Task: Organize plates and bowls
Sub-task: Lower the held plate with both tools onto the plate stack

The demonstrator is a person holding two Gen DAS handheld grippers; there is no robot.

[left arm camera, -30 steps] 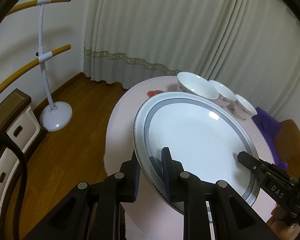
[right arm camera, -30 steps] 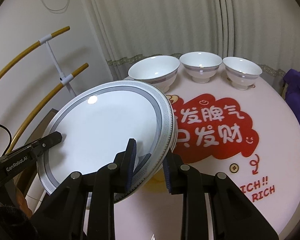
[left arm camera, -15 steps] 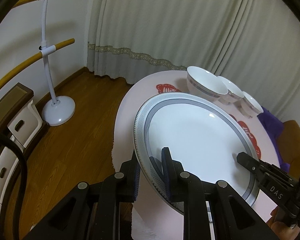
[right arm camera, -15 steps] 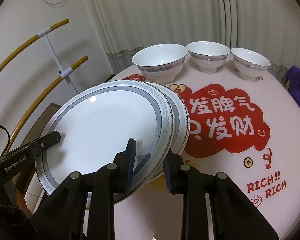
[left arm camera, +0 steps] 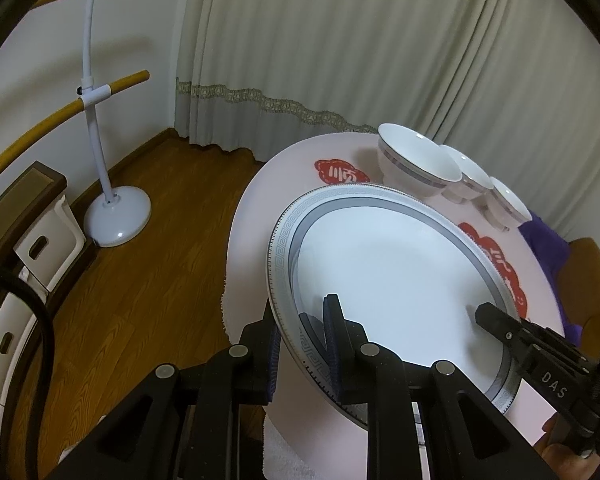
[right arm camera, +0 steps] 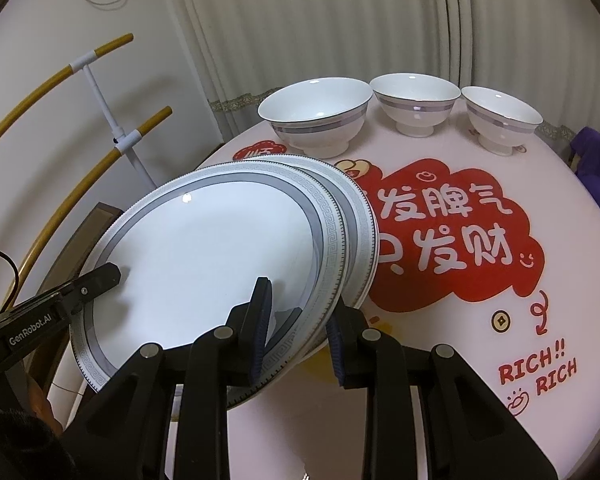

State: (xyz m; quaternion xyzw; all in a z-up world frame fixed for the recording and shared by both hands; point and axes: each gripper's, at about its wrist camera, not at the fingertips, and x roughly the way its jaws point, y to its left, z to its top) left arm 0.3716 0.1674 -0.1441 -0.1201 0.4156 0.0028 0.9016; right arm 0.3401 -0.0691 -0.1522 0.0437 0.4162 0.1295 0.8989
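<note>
Right wrist view shows both grippers, right gripper (right arm camera: 298, 320) and left gripper (right arm camera: 100, 278), clamping the rigid, glazed, breakable top plate (right arm camera: 216, 256) by opposite rims.

Round pink table (right arm camera: 440, 420) has bare room on the near right, over the red printed decal (right arm camera: 440, 248). Far edge blocked by a row of three white grey-banded footed bowls (right arm camera: 318, 120), narrow gaps between them. Left side taken up by the large white plate with grey key-pattern rim (right arm camera: 204, 256), held tilted over more plates of the same kind (right arm camera: 360, 220) on the table. Off the left edge: white floor stand with yellow curved bars (left arm camera: 100, 160) and a low white drawer unit (left arm camera: 40, 240); wood floor (left arm camera: 160, 240) between them and table is open.
</note>
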